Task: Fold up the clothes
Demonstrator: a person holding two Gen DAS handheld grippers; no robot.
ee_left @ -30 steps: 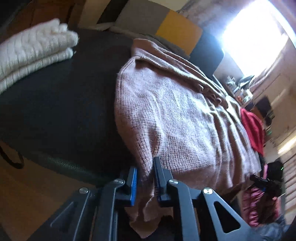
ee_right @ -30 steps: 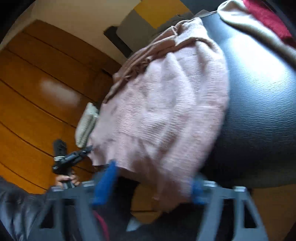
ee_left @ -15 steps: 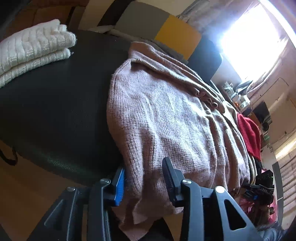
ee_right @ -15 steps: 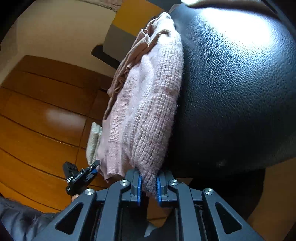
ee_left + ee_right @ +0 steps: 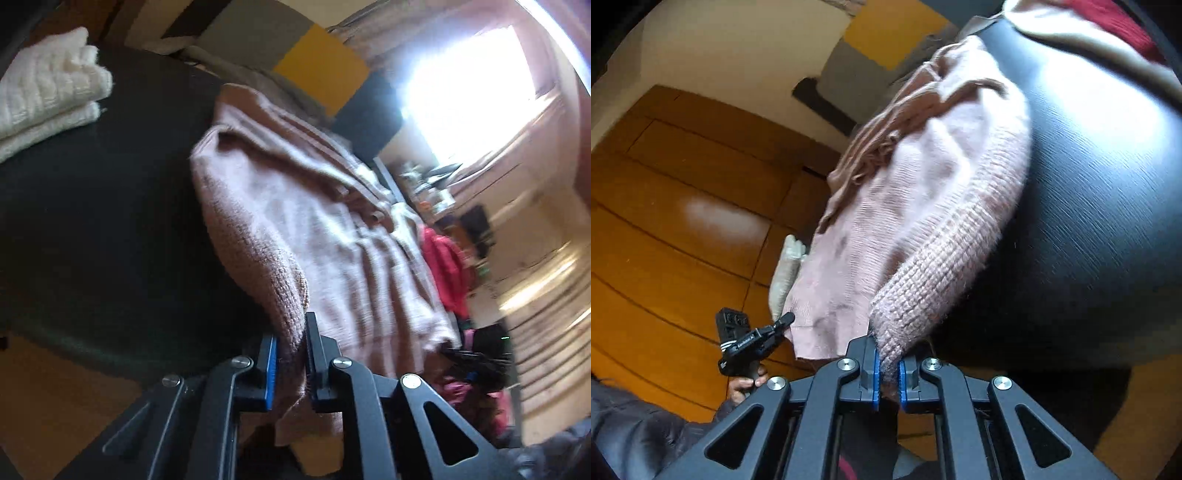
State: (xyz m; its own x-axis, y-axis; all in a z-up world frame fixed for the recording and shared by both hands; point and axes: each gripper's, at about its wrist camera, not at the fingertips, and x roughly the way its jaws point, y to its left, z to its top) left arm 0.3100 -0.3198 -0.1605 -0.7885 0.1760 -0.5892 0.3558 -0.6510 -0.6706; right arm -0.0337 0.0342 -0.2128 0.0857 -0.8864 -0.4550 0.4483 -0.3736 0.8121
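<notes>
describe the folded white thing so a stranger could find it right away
Start from the big black leather surface where the pink knit sweater is spread. At its far left corner, apart from the sweater, sits the white folded knit. It is the only cream-white, ribbed, neatly stacked piece; the other clothes are pink or red.

Black leather surface, yellow and grey cushions at its far edge, bright window, wooden cabinet doors, cluttered shelf under the window, orange floor below the surface
</notes>
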